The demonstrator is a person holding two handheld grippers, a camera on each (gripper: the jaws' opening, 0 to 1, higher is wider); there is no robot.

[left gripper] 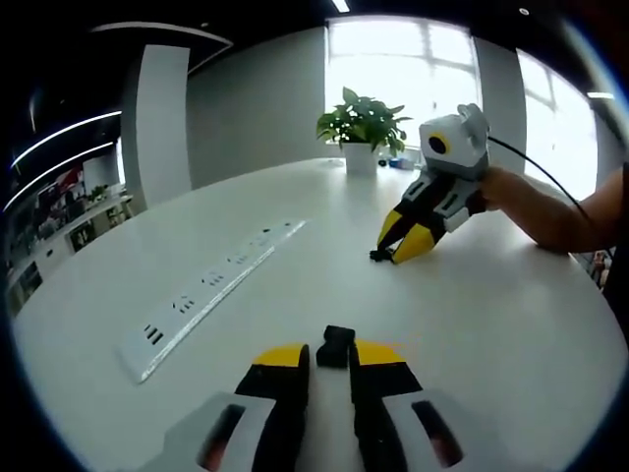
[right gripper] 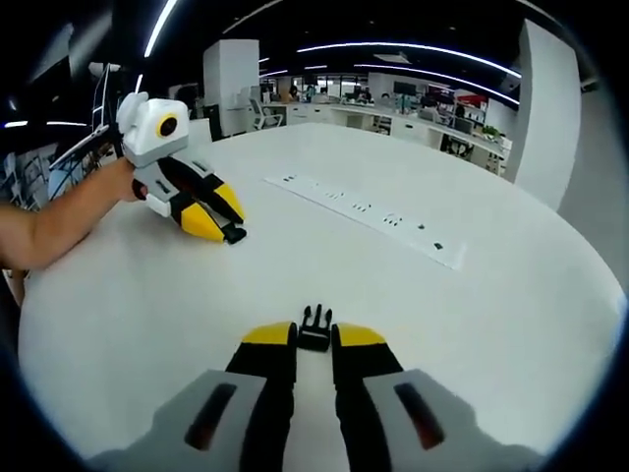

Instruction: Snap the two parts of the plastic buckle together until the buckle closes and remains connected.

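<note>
The buckle is in two black parts on the white table (left gripper: 295, 197). In the left gripper view, the blocky socket part (left gripper: 335, 345) sits between the yellow tips of my left gripper (left gripper: 332, 356), which is shut on it. In the right gripper view, the pronged part (right gripper: 314, 327) points away, with my right gripper (right gripper: 314, 341) shut on it. The two grippers face each other across the table, well apart. The right gripper (left gripper: 395, 250) rests tips-down at the far right with its part (left gripper: 378, 256). The left gripper (right gripper: 226, 229) shows at the far left with its part (right gripper: 235, 236).
A long white power strip (left gripper: 211, 285) (right gripper: 369, 218) is set into the tabletop between and beside the grippers. A potted plant (left gripper: 362, 128) stands at the table's far edge by the window. A person's forearm (left gripper: 550, 211) (right gripper: 49, 231) holds each far gripper.
</note>
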